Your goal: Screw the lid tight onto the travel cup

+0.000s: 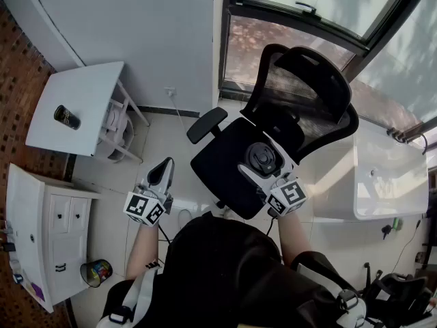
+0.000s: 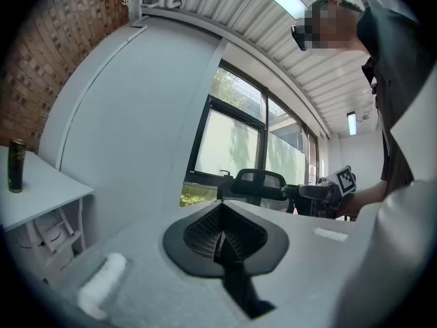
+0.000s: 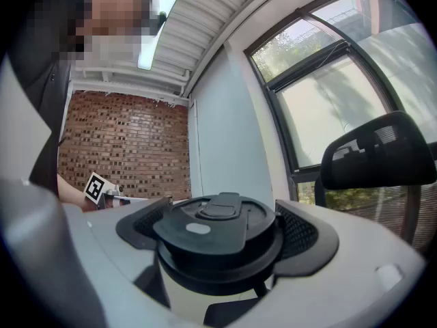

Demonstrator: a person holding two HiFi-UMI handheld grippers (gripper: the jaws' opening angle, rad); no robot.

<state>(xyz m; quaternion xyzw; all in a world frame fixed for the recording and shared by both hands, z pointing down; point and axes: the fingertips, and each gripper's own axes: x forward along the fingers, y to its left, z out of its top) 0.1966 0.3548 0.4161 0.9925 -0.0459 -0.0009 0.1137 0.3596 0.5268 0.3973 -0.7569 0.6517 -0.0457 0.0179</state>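
The travel cup (image 3: 194, 301) has a pale body and a black lid (image 3: 217, 232) with a flip tab on top. It stands between the pads of my right gripper (image 3: 220, 229), which is shut on it just under the lid. From the head view the lid (image 1: 263, 158) shows as a dark disc in my right gripper (image 1: 263, 161), above the chair seat. My left gripper (image 1: 162, 172) hovers over the floor to the left, apart from the cup. Its jaws (image 2: 220, 235) are shut with nothing between them.
A black office chair (image 1: 229, 157) stands right ahead under the window. A white side table (image 1: 89, 94) with a dark can (image 1: 67, 117) sits at the far left, a white drawer cabinet (image 1: 34, 217) nearer left. A white table (image 1: 392, 183) is at the right.
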